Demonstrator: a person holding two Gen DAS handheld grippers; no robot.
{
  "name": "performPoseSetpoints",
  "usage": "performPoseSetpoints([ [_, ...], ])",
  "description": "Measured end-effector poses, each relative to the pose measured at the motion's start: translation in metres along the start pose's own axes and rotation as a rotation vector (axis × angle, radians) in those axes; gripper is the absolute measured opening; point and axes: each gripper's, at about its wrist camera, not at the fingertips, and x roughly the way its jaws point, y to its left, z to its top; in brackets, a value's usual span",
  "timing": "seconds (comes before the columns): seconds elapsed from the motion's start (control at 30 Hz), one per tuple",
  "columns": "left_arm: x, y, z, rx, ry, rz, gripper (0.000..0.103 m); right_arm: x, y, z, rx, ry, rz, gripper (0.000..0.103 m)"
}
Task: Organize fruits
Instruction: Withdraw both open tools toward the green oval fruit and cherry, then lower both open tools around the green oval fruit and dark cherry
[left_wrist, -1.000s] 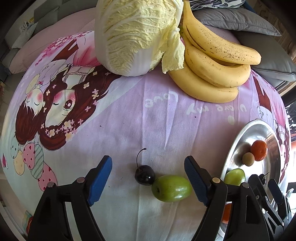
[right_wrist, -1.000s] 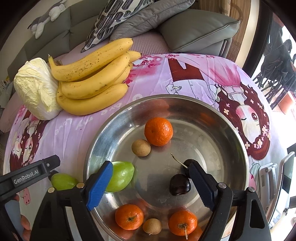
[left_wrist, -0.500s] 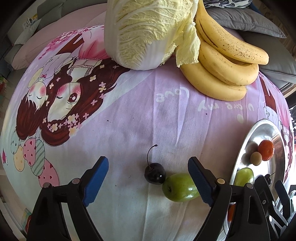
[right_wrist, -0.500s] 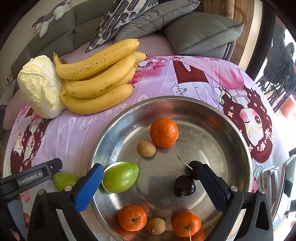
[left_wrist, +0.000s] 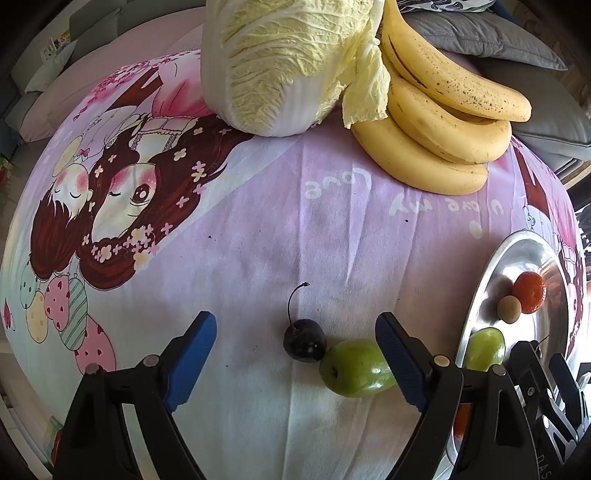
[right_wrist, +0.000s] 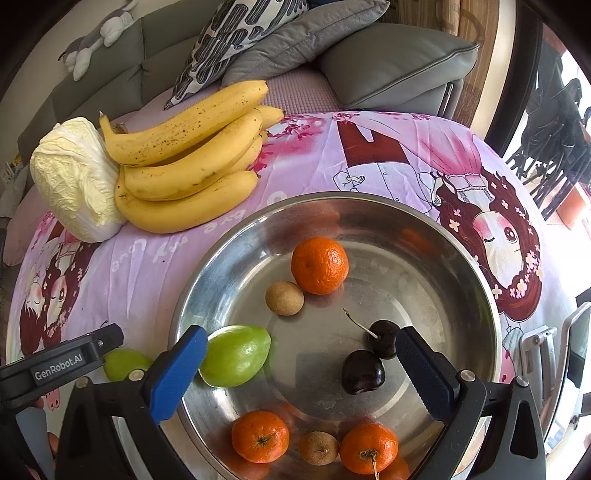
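Observation:
A dark cherry (left_wrist: 304, 344) and a green fruit (left_wrist: 356, 367) lie touching on the cloth, between the open fingers of my left gripper (left_wrist: 297, 356); the green fruit sits against the right finger. The steel bowl (right_wrist: 480, 280) holds tangerines (right_wrist: 320, 264), two cherries (right_wrist: 362, 371), small brown fruits (right_wrist: 284, 298) and a green fruit (right_wrist: 236, 355). My right gripper (right_wrist: 295, 373) is open and empty above the bowl. The bowl's rim (left_wrist: 480, 299) shows at the right of the left wrist view.
A bunch of bananas (left_wrist: 443, 122) and a napa cabbage (left_wrist: 288, 62) lie at the far side of the table on the pink printed cloth (left_wrist: 240, 240). Grey sofa cushions (right_wrist: 388, 62) stand behind. The left gripper's body (right_wrist: 59, 363) shows left of the bowl.
My left gripper has drawn back a little and shifted left; the cherry and green fruit now sit nearer its right finger. My right gripper has pulled back slightly above the bowl.

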Motion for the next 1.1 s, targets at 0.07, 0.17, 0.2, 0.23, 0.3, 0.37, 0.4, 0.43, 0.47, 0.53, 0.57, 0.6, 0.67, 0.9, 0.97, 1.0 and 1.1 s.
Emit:
performPoseSetpoints([
  [0.07,-0.001,0.000,-0.001,0.004,0.001,-0.003,0.088,0.000,0.002,-0.001,-0.003,-0.002,0.008,0.103],
  [0.17,-0.002,0.000,-0.001,0.008,0.000,-0.007,0.088,-0.001,0.004,-0.001,-0.009,-0.002,0.021,0.103],
  [0.2,-0.003,0.000,-0.001,0.009,-0.001,-0.006,0.088,-0.001,0.005,-0.002,-0.010,-0.002,0.024,0.103],
  [0.23,-0.005,0.001,-0.001,0.010,-0.005,-0.004,0.088,-0.001,0.006,-0.002,-0.013,-0.003,0.025,0.103],
  [0.3,-0.006,0.003,-0.003,0.012,-0.009,0.001,0.088,-0.002,0.008,-0.002,-0.022,-0.004,0.029,0.103],
  [0.37,-0.008,0.007,-0.004,0.008,-0.009,-0.003,0.088,-0.003,0.011,-0.003,-0.030,-0.007,0.032,0.103],
  [0.4,-0.009,0.009,-0.005,0.006,-0.010,-0.005,0.088,-0.004,0.012,-0.003,-0.033,-0.009,0.037,0.103],
  [0.43,-0.010,0.011,-0.006,0.006,-0.013,-0.004,0.088,-0.005,0.013,-0.003,-0.034,-0.014,0.044,0.103],
  [0.47,-0.011,0.013,-0.006,0.007,-0.015,-0.004,0.088,-0.007,0.014,-0.002,-0.036,-0.021,0.053,0.103],
  [0.53,-0.013,0.017,-0.008,0.010,-0.020,-0.006,0.088,-0.011,0.018,-0.001,-0.048,-0.037,0.065,0.103],
  [0.57,-0.013,0.020,-0.008,0.010,-0.020,-0.007,0.088,-0.013,0.021,-0.001,-0.057,-0.046,0.065,0.103],
  [0.6,-0.014,0.023,-0.009,0.010,-0.021,-0.009,0.088,-0.015,0.023,-0.001,-0.064,-0.053,0.069,0.103],
  [0.67,-0.016,0.029,-0.010,0.003,-0.026,-0.010,0.088,-0.017,0.028,0.000,-0.074,-0.061,0.094,0.103],
  [0.9,-0.021,0.049,-0.013,-0.022,-0.041,-0.026,0.088,-0.019,0.044,-0.002,-0.104,-0.045,0.121,0.103],
  [0.97,-0.022,0.054,-0.014,-0.028,-0.042,-0.032,0.088,-0.021,0.049,-0.003,-0.114,-0.040,0.120,0.103],
  [1.0,-0.023,0.057,-0.014,-0.030,-0.042,-0.035,0.088,-0.022,0.051,-0.004,-0.117,-0.038,0.125,0.103],
  [1.1,-0.025,0.060,-0.014,-0.037,-0.047,-0.042,0.088,-0.024,0.057,-0.006,-0.118,-0.023,0.145,0.103],
])
